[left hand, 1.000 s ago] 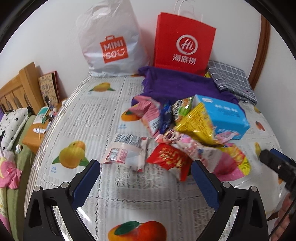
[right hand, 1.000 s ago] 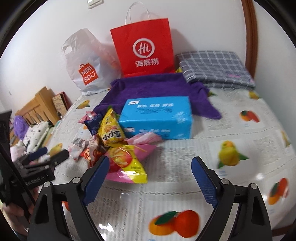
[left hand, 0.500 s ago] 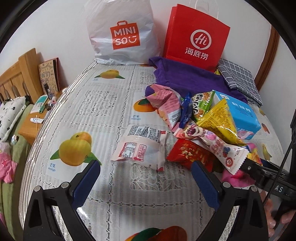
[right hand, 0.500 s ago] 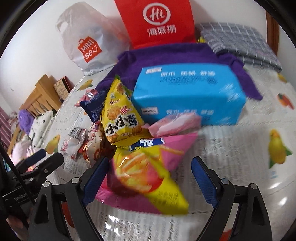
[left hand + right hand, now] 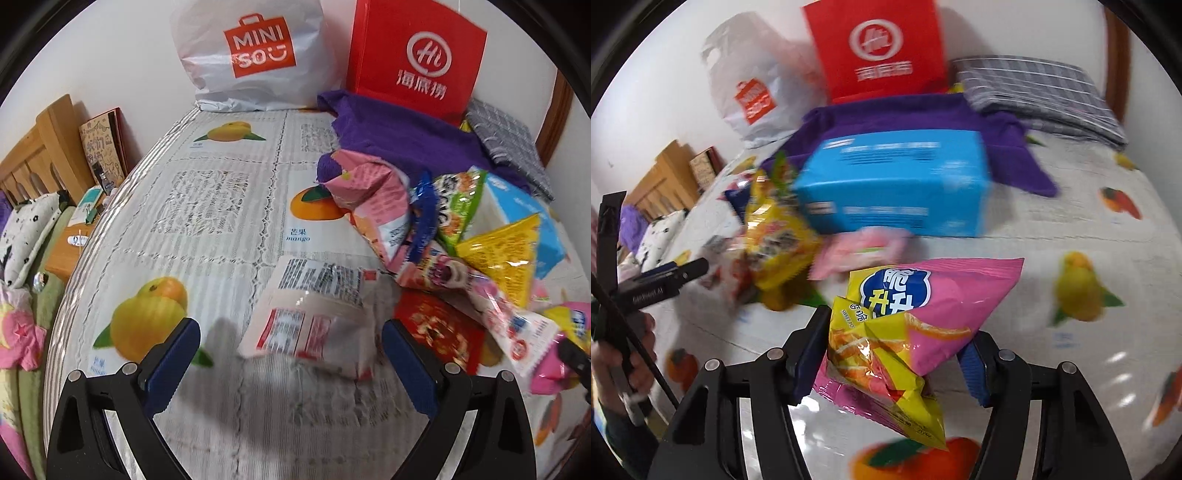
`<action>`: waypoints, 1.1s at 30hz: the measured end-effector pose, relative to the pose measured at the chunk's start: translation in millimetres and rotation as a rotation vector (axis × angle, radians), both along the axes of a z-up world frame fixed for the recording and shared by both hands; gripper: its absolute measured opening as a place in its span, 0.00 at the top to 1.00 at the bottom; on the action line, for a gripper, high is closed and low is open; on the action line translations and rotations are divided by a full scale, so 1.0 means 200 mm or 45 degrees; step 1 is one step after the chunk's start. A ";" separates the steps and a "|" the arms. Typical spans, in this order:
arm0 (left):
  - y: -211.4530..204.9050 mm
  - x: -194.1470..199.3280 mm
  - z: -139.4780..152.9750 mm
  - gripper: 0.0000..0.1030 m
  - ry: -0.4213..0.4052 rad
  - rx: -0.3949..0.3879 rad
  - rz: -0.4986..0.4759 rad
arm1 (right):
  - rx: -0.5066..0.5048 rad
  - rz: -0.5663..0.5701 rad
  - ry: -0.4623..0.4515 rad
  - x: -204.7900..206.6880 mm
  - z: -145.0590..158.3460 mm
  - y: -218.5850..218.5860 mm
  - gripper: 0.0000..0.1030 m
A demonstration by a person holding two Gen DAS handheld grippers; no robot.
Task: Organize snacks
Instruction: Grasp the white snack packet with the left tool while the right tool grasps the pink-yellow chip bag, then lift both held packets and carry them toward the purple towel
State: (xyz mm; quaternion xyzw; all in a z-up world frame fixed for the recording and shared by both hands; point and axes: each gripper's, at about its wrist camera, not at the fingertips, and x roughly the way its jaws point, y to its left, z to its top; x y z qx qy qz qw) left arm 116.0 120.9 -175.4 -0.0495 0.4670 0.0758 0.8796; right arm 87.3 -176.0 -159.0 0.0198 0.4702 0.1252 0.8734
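Note:
A heap of snack packets lies on a fruit-print tablecloth [image 5: 221, 206]. My left gripper [image 5: 291, 365] is open, its fingers either side of a white packet [image 5: 314, 317] lying flat. Right of it are a red packet [image 5: 439, 328], a pink packet [image 5: 373, 199], a green one [image 5: 458, 210] and a yellow one [image 5: 506, 254]. My right gripper [image 5: 894, 354] has closed onto a pink and yellow chip bag [image 5: 923, 325], which fills the gap between its fingers. A blue box [image 5: 901, 184] stands behind it.
A white Miniso bag [image 5: 255, 55] and a red paper bag [image 5: 417, 62] stand against the far wall. A purple cloth [image 5: 399, 136] and a checked folded cloth [image 5: 1041, 88] lie in front of them. A wooden bedhead [image 5: 40, 151] and bedside clutter are at the left.
My left gripper moved forward and down over the white packet. My right gripper moved in on the pink and yellow chip bag and closed on it.

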 end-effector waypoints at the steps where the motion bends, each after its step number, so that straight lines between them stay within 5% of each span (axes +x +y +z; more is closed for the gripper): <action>1: -0.01 0.03 -0.02 0.04 0.016 0.024 -0.004 | 0.004 0.002 0.009 0.00 -0.01 -0.03 0.35; 6: -0.04 0.03 -0.03 0.09 -0.004 0.043 -0.025 | -0.029 0.008 0.022 -0.04 -0.01 -0.07 0.26; 10: -0.07 0.01 -0.01 0.38 -0.042 0.053 -0.083 | -0.044 0.041 0.017 -0.05 -0.04 -0.05 0.26; 13: -0.09 -0.01 -0.01 0.45 -0.044 0.068 -0.112 | -0.001 0.034 0.020 -0.04 -0.06 -0.05 0.38; 33: -0.10 -0.19 0.13 0.47 -0.058 -0.054 -0.085 | 0.008 -0.024 -0.046 -0.14 0.05 -0.09 0.46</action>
